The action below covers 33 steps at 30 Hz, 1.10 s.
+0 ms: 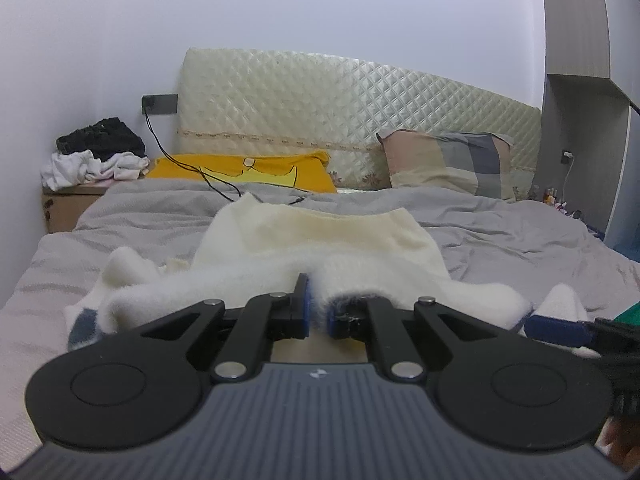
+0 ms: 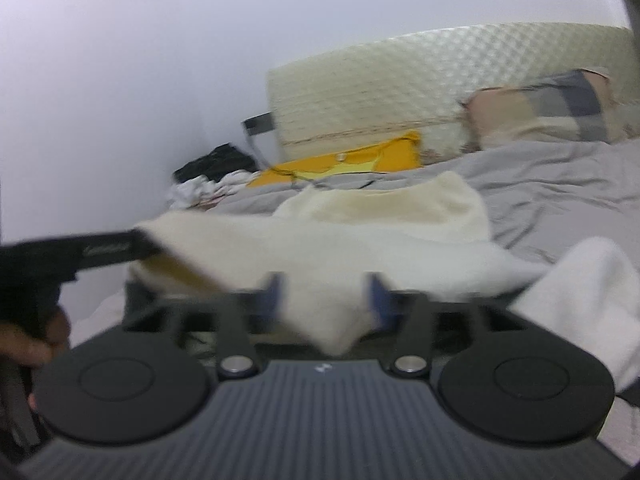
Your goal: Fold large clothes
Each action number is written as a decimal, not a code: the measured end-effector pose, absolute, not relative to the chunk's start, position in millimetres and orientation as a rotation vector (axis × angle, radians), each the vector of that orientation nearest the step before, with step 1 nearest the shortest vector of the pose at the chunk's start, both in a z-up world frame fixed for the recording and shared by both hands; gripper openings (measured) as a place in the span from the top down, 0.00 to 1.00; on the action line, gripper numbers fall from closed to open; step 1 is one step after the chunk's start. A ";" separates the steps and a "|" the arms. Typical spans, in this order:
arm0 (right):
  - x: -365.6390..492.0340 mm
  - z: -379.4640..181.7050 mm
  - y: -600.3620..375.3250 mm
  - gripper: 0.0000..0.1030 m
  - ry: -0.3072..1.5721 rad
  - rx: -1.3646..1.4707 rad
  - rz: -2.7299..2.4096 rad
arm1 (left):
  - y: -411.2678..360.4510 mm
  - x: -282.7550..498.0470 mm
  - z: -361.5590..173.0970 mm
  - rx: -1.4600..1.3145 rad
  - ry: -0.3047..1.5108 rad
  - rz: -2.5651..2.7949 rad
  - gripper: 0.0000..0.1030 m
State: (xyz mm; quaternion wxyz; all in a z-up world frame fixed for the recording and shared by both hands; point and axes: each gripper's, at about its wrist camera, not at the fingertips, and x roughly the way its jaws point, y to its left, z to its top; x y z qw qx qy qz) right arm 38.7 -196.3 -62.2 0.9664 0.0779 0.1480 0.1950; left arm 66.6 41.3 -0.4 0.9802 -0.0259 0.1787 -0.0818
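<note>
White fuzzy sweater (image 1: pixel 304 240) lies on the grey duvet (image 1: pixel 500 224) straight ahead of both tongs, w/ its near edge lifted. Left gripper (image 1: pixel 318 312) is pressed nearly together, pinching a fluffy fold of that edge; right gripper (image 2: pixel 326 300) sits wider, w/ a bunch of the same knit between its blue pads, prob. held, though blur makes that unsure. Fold looks barely begun, my guess: body spread flat, sleeves trail loose to either side, all folds left to do. Hard to read: right view smeared, sweater's near part hidden under the tongs, far hem behind a hump. Beyond: yellow pillow (image 1: pixel 248 170), headboard (image 1: pixel 340 116).
</note>
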 end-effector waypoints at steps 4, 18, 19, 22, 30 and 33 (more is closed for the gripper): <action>43.9 -72.1 -175.5 0.26 0.320 0.102 0.441 | 44.3 73.6 -2.2 -0.083 0.375 -0.182 0.90; 70.2 -81.6 -221.7 0.25 0.294 0.302 0.131 | 47.5 76.1 -1.3 -0.137 0.359 -0.213 0.90; 72.8 -83.6 -226.9 0.25 0.316 0.332 0.132 | 47.6 76.0 -0.6 -0.140 0.356 -0.216 0.90; 81.4 -93.3 -230.3 0.25 0.380 0.362 0.148 | 46.7 74.2 0.4 -0.144 0.341 -0.230 0.90; 70.7 -81.9 -194.7 0.45 0.209 0.068 0.107 | 44.9 69.2 2.5 -0.133 0.328 -0.242 0.90; 73.8 -81.8 -189.8 0.52 0.189 0.008 0.125 | 43.0 67.2 1.8 -0.123 0.335 -0.250 0.90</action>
